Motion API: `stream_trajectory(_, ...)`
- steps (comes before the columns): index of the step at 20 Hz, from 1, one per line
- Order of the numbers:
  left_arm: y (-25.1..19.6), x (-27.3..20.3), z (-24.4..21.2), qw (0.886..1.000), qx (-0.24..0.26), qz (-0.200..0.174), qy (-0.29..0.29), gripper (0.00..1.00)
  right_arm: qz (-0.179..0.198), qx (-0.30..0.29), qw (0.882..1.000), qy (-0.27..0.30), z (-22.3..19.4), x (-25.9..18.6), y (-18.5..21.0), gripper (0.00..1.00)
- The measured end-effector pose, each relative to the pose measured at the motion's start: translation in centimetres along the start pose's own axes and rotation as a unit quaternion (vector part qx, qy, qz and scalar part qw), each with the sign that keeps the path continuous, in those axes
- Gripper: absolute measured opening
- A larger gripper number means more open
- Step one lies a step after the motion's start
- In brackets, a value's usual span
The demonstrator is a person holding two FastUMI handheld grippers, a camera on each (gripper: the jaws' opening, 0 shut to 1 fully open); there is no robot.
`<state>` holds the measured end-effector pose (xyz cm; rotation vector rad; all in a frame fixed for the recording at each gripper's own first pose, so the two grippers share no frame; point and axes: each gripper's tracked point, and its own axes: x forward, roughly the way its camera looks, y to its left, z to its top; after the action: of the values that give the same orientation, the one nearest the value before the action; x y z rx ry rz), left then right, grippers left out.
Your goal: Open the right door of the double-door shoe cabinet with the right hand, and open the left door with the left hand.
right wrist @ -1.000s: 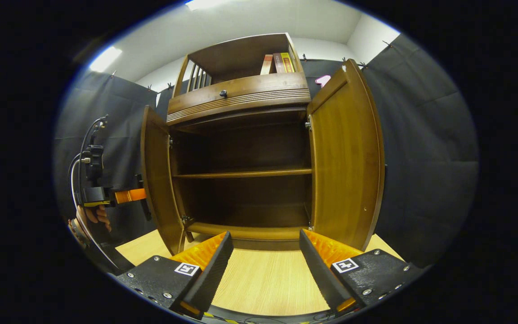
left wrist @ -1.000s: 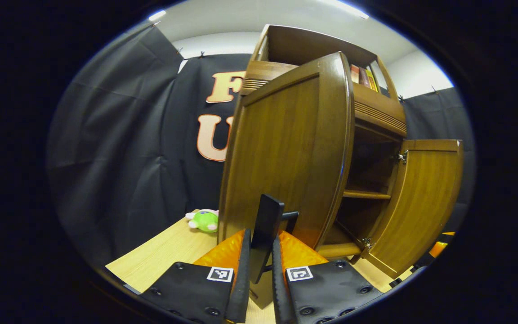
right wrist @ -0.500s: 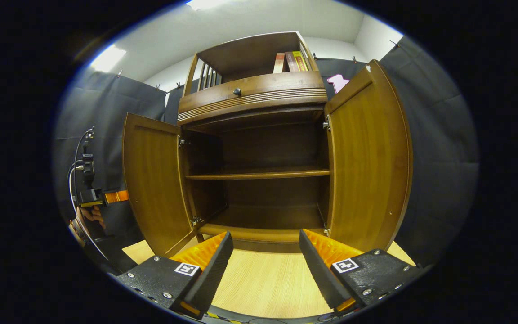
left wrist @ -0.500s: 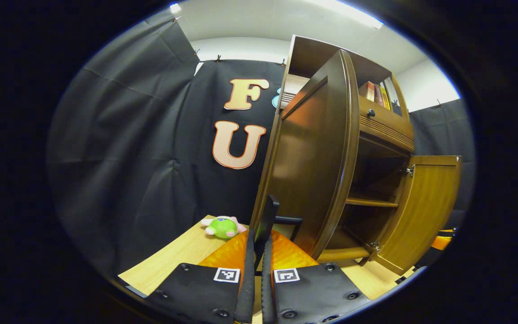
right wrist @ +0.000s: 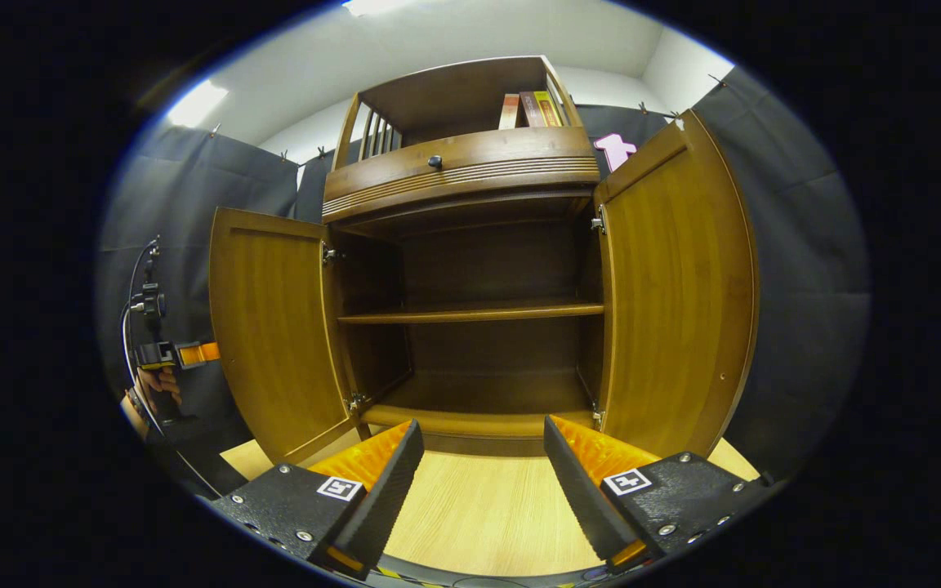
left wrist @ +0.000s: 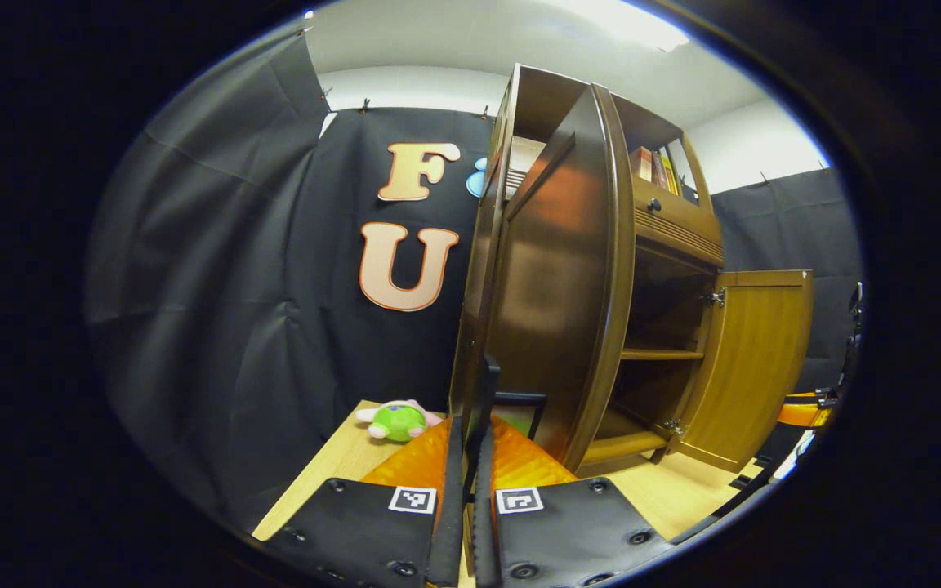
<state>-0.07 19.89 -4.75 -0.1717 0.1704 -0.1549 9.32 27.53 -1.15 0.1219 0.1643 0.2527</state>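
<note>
Left gripper (left wrist: 468,457): fingers pressed together on the dark handle (left wrist: 488,396) of the left door (left wrist: 556,278), apparently clamping it
Right gripper (right wrist: 483,457): fingers spread apart, holding nothing, above the table (right wrist: 479,510)
Left door: swung wide open
Right door (right wrist: 675,294): swung wide open
Shoe cabinet (right wrist: 470,327): shelves bare
Green plush toy (left wrist: 399,420): on the table beside the cabinet

left gripper (left wrist: 471,457): jaws clamped together | right gripper (right wrist: 483,465): jaws spread wide, nothing between

Bright ceiling lights glare overhead; the glossy brown wooden cabinet door (left wrist: 556,278) reflects a blurred sheen, the cabinet interior (right wrist: 479,343) lies shadowed, edges bend strongly.
</note>
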Motion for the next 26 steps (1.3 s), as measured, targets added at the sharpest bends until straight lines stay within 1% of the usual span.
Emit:
stream_trajectory(1, 0.5, 0.0, 0.0, 1.0, 0.004, -0.009, 0.004, 0.11, 0.002, 0.002, 1.0, 0.0, -0.1, 0.0, 0.3, 0.92)
stream_trajectory(4, 1.1, -0.1, 0.2, 1.0, 0.001, -0.024, 0.009, 0.11, 0.008, 0.001, 1.0, 0.001, -0.4, 0.1, 0.7, 0.92)
stream_trajectory(5, 1.1, -0.4, 0.3, 1.0, 0.002, -0.025, 0.01, 0.04, 0.01, 0.0, 1.0, 0.002, -0.5, 0.2, 0.7, 0.92)
stream_trajectory(7, 1.4, -1.6, 0.5, 0.999, 0.022, -0.022, 0.007, 0.13, 0.016, 0.003, 1.0, 0.004, -0.6, 0.5, 0.6, 0.92)
stream_trajectory(8, 1.6, -2.5, 0.9, 0.999, 0.027, -0.017, 0.003, 0.12, 0.021, 0.005, 1.0, 0.007, -0.7, 0.5, 0.6, 0.92)
stream_trajectory(9, 1.8, -3.6, 1.3, 1.0, 0.02, -0.01, -0.002, 0.1, 0.025, 0.006, 1.0, 0.009, -0.8, 0.7, 0.5, 0.92)
stream_trajectory(10, 1.9, -4.7, 1.9, 1.0, 0.013, -0.001, -0.006, 0.12, 0.028, 0.005, 1.0, 0.01, -0.8, 0.9, 0.3, 0.92)
stream_trajectory(12, 2.4, -6.9, 2.6, 0.998, 0.032, 0.047, -0.01, 0.02, 0.033, 0.003, 0.999, 0.013, -1.0, 1.2, -0.1, 0.92)
stream_trajectory(13, 1.7, -7.6, 2.9, 0.997, 0.034, 0.066, -0.014, 0.01, 0.036, 0.004, 0.999, 0.014, -1.1, 1.4, -0.1, 0.92)
stream_trajectory(14, 0.2, -7.8, 3.2, 0.997, 0.029, 0.067, -0.021, 0.02, 0.039, 0.004, 0.999, 0.016, -1.3, 1.6, -0.2, 0.92)
stream_trajectory(17, -6.6, -7.1, 3.1, 0.998, 0.03, 0.038, -0.037, 0.02, 0.058, 0.01, 0.998, 0.024, -1.7, 1.7, 0.2, 0.92)
stream_trajectory(18, -8.1, -6.2, 3.0, 0.998, 0.028, 0.035, -0.041, 0.1, 0.062, 0.009, 0.998, 0.024, -1.6, 1.7, 0.1, 0.92)
stream_trajectory(19, -8.8, -5.4, 3.0, 0.997, 0.025, 0.051, -0.051, 0.1, 0.063, 0.007, 0.998, 0.022, -1.4, 1.5, 0.0, 0.92)
stream_trajectory(20, -9.2, -4.8, 3.0, 0.994, 0.022, 0.081, -0.064, 0.1, 0.064, 0.005, 0.998, 0.019, -1.2, 1.5, -0.2, 0.92)
stream_trajectory(21, -9.7, -4.4, 2.8, 0.992, 0.027, 0.103, -0.071, 0.11, 0.063, 0.006, 0.998, 0.016, -1.1, 1.3, -0.3, 0.92)
stream_trajectory(22, -10.4, -3.6, 3.0, 0.989, 0.044, 0.119, -0.08, 0.11, 0.061, 0.007, 0.998, 0.012, -0.8, 1.1, -0.5, 0.92)
stream_trajectory(24, -13.3, -2.0, 3.6, 0.986, 0.075, 0.118, -0.096, 0.1, 0.05, 0.012, 0.999, 0.001, 0.1, 0.5, -1.2, 0.92)
stream_trajectory(26, -16.8, -0.4, 3.2, 0.988, 0.072, 0.091, -0.103, 0.11, 0.04, 0.014, 0.999, -0.005, 0.4, 0.0, -1.8, 0.92)
